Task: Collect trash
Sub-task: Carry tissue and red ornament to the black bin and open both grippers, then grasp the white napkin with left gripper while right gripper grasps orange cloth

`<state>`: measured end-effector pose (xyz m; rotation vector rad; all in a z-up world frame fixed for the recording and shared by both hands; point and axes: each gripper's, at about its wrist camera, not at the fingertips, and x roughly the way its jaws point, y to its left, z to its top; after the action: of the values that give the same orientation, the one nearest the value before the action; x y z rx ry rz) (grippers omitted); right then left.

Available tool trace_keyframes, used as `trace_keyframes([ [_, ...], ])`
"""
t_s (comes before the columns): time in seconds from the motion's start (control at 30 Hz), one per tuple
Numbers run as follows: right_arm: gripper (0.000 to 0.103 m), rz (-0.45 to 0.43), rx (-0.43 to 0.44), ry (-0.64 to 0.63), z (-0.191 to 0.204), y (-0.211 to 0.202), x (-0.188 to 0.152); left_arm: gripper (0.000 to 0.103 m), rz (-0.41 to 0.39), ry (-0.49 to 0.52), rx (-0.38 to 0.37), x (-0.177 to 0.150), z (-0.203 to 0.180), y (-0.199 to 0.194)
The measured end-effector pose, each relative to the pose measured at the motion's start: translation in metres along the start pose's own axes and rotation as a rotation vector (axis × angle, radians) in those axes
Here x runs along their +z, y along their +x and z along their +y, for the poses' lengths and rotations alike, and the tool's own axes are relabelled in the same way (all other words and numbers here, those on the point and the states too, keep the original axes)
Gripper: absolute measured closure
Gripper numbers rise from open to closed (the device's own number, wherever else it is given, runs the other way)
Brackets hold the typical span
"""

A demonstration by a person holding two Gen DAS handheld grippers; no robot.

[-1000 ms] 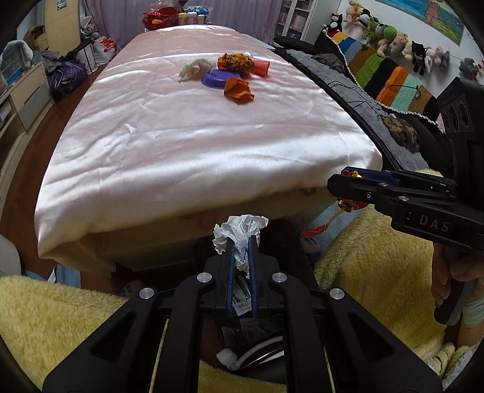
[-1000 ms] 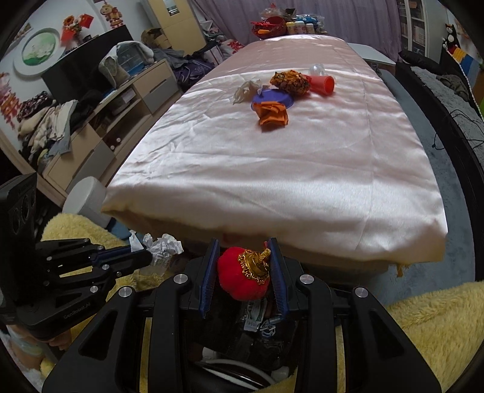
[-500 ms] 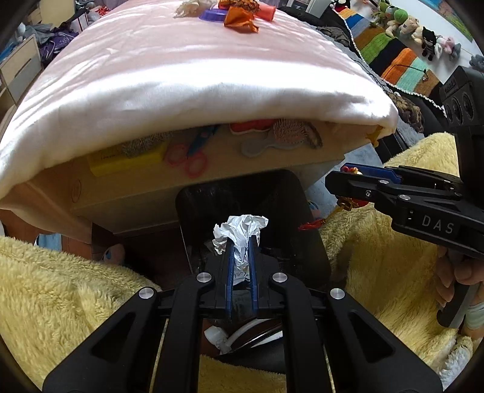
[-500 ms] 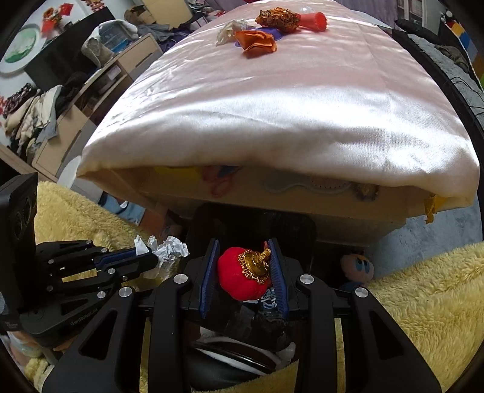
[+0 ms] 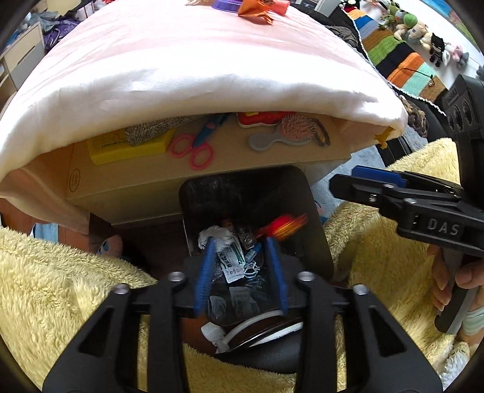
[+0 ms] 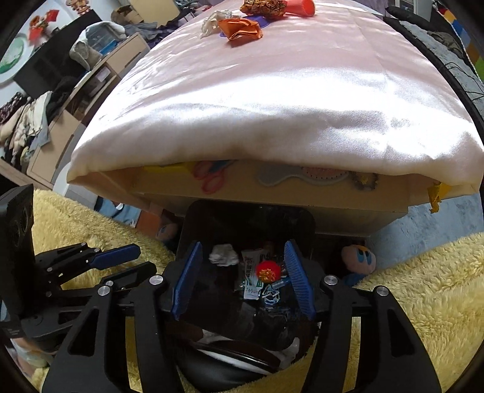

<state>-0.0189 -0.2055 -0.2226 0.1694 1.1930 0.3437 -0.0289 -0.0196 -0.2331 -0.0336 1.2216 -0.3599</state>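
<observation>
A black trash bin (image 5: 314, 211) stands on the floor below the bed's end, also in the right wrist view (image 6: 302, 220). My left gripper (image 5: 240, 245) is open and empty above it. My right gripper (image 6: 242, 251) is open and empty above it too. A crumpled white tissue (image 5: 213, 234) lies in the bin, also seen in the right wrist view (image 6: 224, 255). A red ball ornament (image 6: 267, 270) drops into the bin, blurred in the left wrist view (image 5: 281, 225). More trash sits far up the pink bed: an orange wrapper (image 6: 242, 28), a purple lid (image 5: 227, 4), a red cup (image 6: 301, 6).
The pink bed (image 6: 272, 90) overhangs a cardboard board (image 5: 145, 181) with scissors (image 5: 193, 148) and a hairbrush (image 5: 287, 133) pictured on it. Yellow fluffy rug (image 5: 45, 287) surrounds the bin. A plush doll (image 6: 358, 260) lies right of the bin. Drawers (image 6: 75, 121) stand at left.
Both grippers have opened over the bin. The tissue has left the left gripper and lies in the bin; the red ball has left the right gripper and is falling in.
</observation>
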Motion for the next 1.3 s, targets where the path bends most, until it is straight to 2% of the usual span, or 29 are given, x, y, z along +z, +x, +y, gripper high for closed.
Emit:
trace_keyframes([
  [0.03,0.043,-0.004,-0.001,0.004,-0.001,-0.001,0.002,0.058,-0.005,-0.001,0.005,0.001,0.0,-0.001],
  [0.07,0.039,-0.009,-0.002,0.011,-0.003,-0.002,0.004,0.046,-0.011,-0.001,0.012,0.002,0.001,-0.003],
  [0.1,0.037,-0.015,-0.005,0.019,-0.005,-0.004,0.005,0.028,-0.019,-0.001,0.029,0.004,0.002,-0.005],
  [0.17,0.025,-0.035,-0.013,0.036,-0.009,-0.01,0.009,0.016,-0.042,0.003,0.08,0.009,0.004,-0.01],
  [0.27,0.018,-0.069,-0.01,0.036,-0.01,-0.022,0.019,0.015,-0.065,0.008,0.106,0.017,0.008,-0.02],
  [0.57,0.015,-0.172,-0.019,0.009,-0.016,-0.047,0.062,0.009,-0.21,0.021,0.088,0.057,0.013,-0.058],
  [0.8,0.015,-0.174,-0.038,-0.013,-0.016,-0.035,0.094,0.01,-0.234,0.021,0.114,0.095,0.02,-0.053],
  [1.03,0.015,-0.197,-0.064,-0.077,-0.007,-0.021,0.126,0.011,-0.212,0.004,0.127,0.131,0.038,-0.042],
  [1.1,0.017,-0.21,-0.075,-0.099,-0.004,-0.016,0.136,0.011,-0.218,0.007,0.142,0.145,0.043,-0.043],
  [1.23,0.03,-0.201,-0.063,-0.115,-0.002,-0.003,0.152,0.011,-0.241,0.008,0.165,0.179,0.053,-0.047],
  [1.3,0.032,-0.197,-0.053,-0.122,0.0,0.004,0.162,0.014,-0.247,0.009,0.165,0.196,0.057,-0.047],
])
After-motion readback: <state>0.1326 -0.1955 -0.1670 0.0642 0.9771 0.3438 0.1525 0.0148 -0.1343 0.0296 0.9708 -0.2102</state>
